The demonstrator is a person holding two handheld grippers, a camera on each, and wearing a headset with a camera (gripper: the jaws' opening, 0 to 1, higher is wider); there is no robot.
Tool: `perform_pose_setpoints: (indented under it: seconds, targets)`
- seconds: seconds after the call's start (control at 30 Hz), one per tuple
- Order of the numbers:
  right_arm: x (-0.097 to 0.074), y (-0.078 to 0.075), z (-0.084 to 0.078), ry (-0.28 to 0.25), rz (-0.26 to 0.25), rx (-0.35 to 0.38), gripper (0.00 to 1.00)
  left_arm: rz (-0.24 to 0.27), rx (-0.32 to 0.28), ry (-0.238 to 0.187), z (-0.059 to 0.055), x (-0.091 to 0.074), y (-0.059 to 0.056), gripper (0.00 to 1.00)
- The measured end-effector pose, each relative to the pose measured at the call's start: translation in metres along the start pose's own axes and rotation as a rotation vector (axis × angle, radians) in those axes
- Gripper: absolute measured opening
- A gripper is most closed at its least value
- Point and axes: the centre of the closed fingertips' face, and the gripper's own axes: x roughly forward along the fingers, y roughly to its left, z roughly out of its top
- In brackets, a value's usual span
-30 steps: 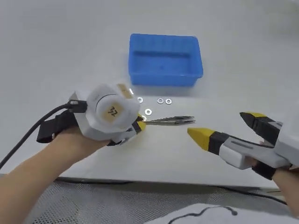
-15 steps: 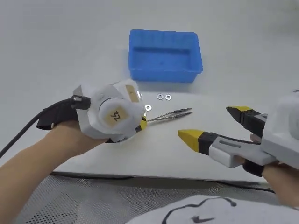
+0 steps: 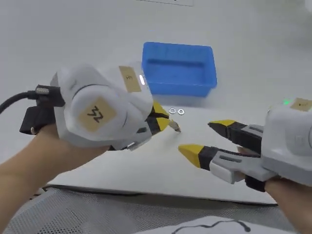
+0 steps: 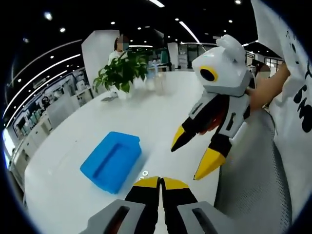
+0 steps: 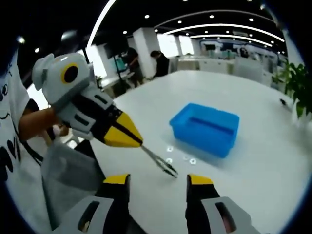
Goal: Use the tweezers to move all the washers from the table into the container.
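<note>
My left gripper (image 3: 162,123) is shut on the handle end of the metal tweezers (image 3: 174,126), which hang above the white table with their tips forward. In the right gripper view the left gripper (image 5: 126,136) holds the tweezers (image 5: 160,162) slanting down toward the washers (image 5: 169,160). My right gripper (image 3: 200,137) stands open just right of the tweezers' tips, with nothing in it. Two washers (image 3: 176,111) lie in front of the blue container (image 3: 179,68). One washer (image 4: 145,173) lies beside the container (image 4: 112,161). My own left jaws (image 4: 160,181) are pressed together.
The table's near edge (image 3: 146,191) runs below both grippers, with grey mesh under it. A black cable (image 3: 12,103) trails left from the left gripper. A potted plant (image 4: 122,73) stands at the table's far end.
The left gripper has lifted the tweezers off the table and up toward the camera. The right gripper has moved in closer to the tweezers' tips.
</note>
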Motion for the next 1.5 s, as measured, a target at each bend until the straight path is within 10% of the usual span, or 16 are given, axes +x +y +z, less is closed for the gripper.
perform_pose_setpoints:
  seconds: [0.17,0.73,1.07,1.3,1.5]
  targets:
    - [0.018,0.008,-0.002,0.037,0.072,-0.085,0.24,-0.023,0.020,-0.002,0.003,-0.001,-0.004,0.00]
    - [0.050,0.005,-0.006,0.161,0.192,-0.584,0.12,-0.133,0.191,0.050,0.006,0.003,-0.016,0.00]
    - [0.057,0.003,-0.010,0.195,0.249,-0.705,0.04,-0.156,0.207,0.049,0.013,0.012,-0.008,0.00]
    - [0.058,-0.001,-0.007,0.140,0.206,-0.530,0.02,0.038,0.030,-0.068,0.017,0.003,0.011,0.15]
    - [0.057,-0.005,0.000,0.101,0.181,-0.378,0.02,0.297,-0.224,-0.151,-0.001,-0.037,0.048,0.38]
